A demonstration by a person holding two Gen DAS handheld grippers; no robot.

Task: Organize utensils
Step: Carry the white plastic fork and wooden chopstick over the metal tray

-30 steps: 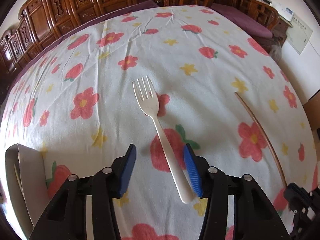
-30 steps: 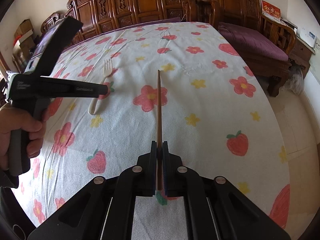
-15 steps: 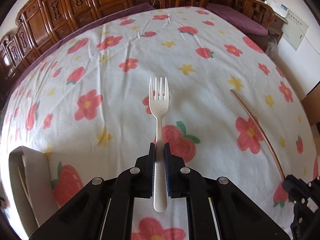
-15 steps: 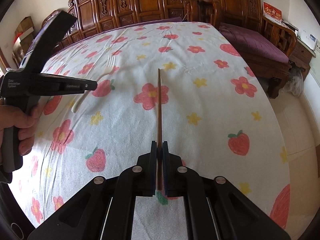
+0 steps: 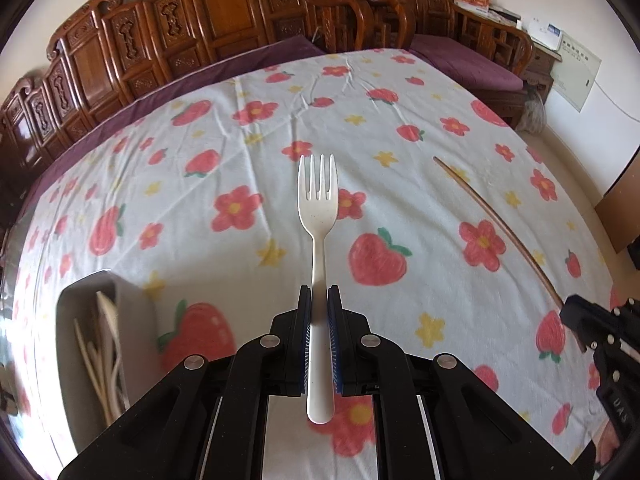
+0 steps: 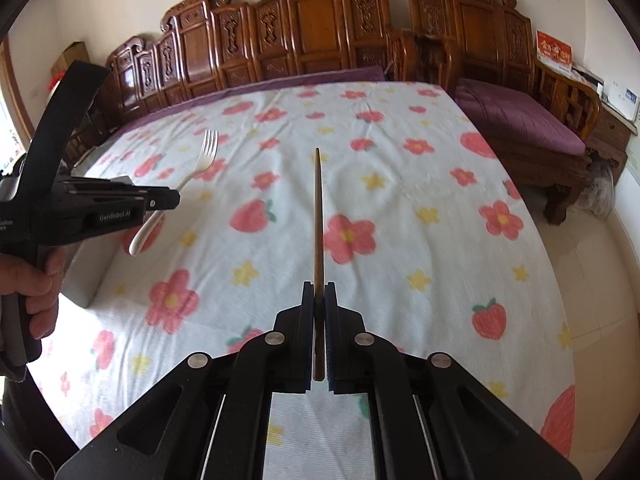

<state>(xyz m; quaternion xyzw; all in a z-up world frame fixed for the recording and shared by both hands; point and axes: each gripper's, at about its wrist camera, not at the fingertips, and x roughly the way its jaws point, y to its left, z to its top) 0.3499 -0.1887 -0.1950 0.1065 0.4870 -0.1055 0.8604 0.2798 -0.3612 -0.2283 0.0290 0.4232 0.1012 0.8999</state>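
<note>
Since a second ago the left gripper (image 5: 319,300) has closed its blue-padded jaws on the white fork (image 5: 318,216), which lay loose and slanted on the cloth between open jaws then and is now raised clear of it, handle pinched near its lower part, tines pointing away toward the far edge. From the right wrist view the same fork (image 6: 200,160) juts out of that gripper at the left, with a hand (image 6: 34,280) wrapped round the gripper's handle. The right gripper (image 6: 319,300) is clamped on one brown chopstick (image 6: 318,216), gripped near its end so that the stick runs straight ahead above the cloth; the left wrist view shows it as a long curved line toward the right edge (image 5: 500,224). Both utensils hang over the flowered tablecloth (image 5: 400,128), white with red flowers, strawberries and yellow stars. Near the cloth's left edge stands a grey tray (image 5: 132,320) holding pale utensils. Carved wooden benches (image 6: 304,40) with purple cushions line the far side.
</note>
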